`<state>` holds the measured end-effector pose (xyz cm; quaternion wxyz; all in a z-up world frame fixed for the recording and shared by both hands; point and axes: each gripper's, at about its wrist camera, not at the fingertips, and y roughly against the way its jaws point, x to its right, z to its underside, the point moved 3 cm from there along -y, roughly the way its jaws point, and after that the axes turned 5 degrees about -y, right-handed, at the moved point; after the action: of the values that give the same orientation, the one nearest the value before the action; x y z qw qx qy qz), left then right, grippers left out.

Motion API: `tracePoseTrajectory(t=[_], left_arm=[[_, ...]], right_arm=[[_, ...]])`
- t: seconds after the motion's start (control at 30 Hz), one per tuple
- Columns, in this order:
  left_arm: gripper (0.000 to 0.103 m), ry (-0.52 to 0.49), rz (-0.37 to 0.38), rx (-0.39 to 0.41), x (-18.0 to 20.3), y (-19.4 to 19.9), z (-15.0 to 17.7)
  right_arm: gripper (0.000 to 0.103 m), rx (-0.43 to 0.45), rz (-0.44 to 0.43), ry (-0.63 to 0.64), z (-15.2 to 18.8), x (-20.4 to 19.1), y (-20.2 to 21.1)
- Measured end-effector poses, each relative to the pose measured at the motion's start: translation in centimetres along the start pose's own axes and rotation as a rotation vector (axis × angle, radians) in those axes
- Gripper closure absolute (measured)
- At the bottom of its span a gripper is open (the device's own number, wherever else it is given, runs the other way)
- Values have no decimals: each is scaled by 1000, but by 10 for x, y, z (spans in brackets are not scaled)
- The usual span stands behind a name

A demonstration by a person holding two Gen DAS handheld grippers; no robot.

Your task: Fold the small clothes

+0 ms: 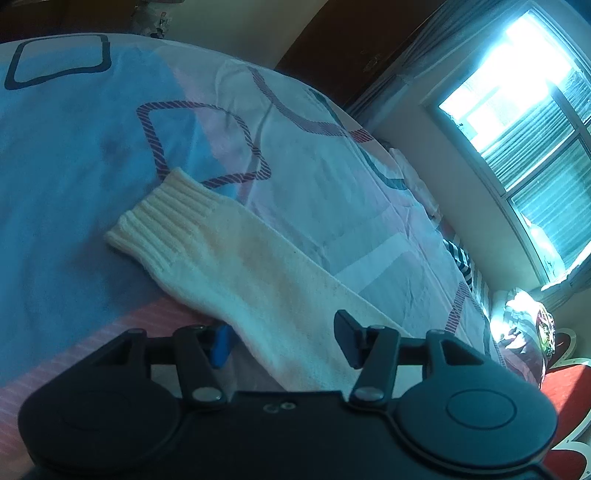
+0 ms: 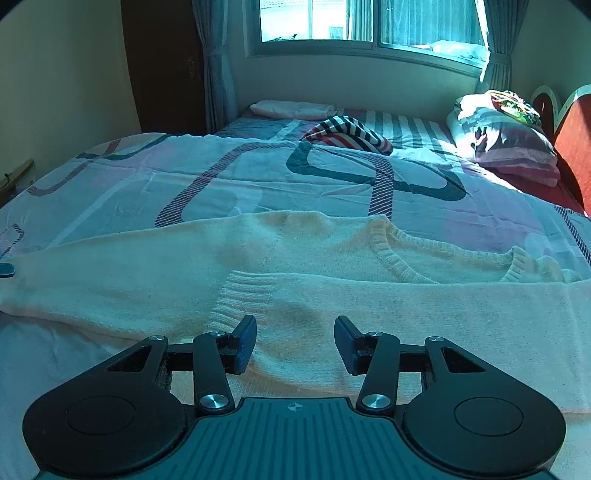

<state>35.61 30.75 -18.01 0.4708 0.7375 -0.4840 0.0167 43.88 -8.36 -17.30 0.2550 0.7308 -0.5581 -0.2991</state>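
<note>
A cream knit sweater (image 2: 332, 258) lies spread across the bed, its ribbed neckline (image 2: 402, 254) toward the right. One sleeve is folded over the body, with its ribbed cuff (image 2: 243, 295) just ahead of my right gripper (image 2: 295, 343). That gripper hovers low over the knit with its jaws apart and nothing pinched between them. In the left wrist view the other sleeve (image 1: 258, 280) runs diagonally, cuff (image 1: 162, 221) at the far end. My left gripper (image 1: 284, 343) straddles this sleeve. Its blue pad (image 1: 221, 347) is at the sleeve's edge, and the jaws stand apart without pressing the cloth.
The bed wears a blue, pink and white sheet (image 2: 221, 177) with looped rope patterns. Beyond the sweater lie a striped cloth (image 2: 351, 136), a pink pillow (image 2: 291, 109) and a pile of bedding (image 2: 506, 136) by the red headboard (image 2: 572, 147). A window (image 2: 369, 22) is behind.
</note>
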Motion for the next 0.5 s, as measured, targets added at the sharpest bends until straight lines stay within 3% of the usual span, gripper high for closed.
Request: tracePoseTrajectory(t=[0.17, 0.27, 0.5], left_arm=[[78, 40, -23, 11, -10, -2, -3], [88, 65, -26, 5, -18, -3, -5], [95, 61, -43, 2, -18, -2, -7]], right_arm=[[55, -7, 22, 33, 1, -5, -6], [55, -6, 19, 40, 1, -6, -6], [55, -17, 11, 29, 3, -6, -5]])
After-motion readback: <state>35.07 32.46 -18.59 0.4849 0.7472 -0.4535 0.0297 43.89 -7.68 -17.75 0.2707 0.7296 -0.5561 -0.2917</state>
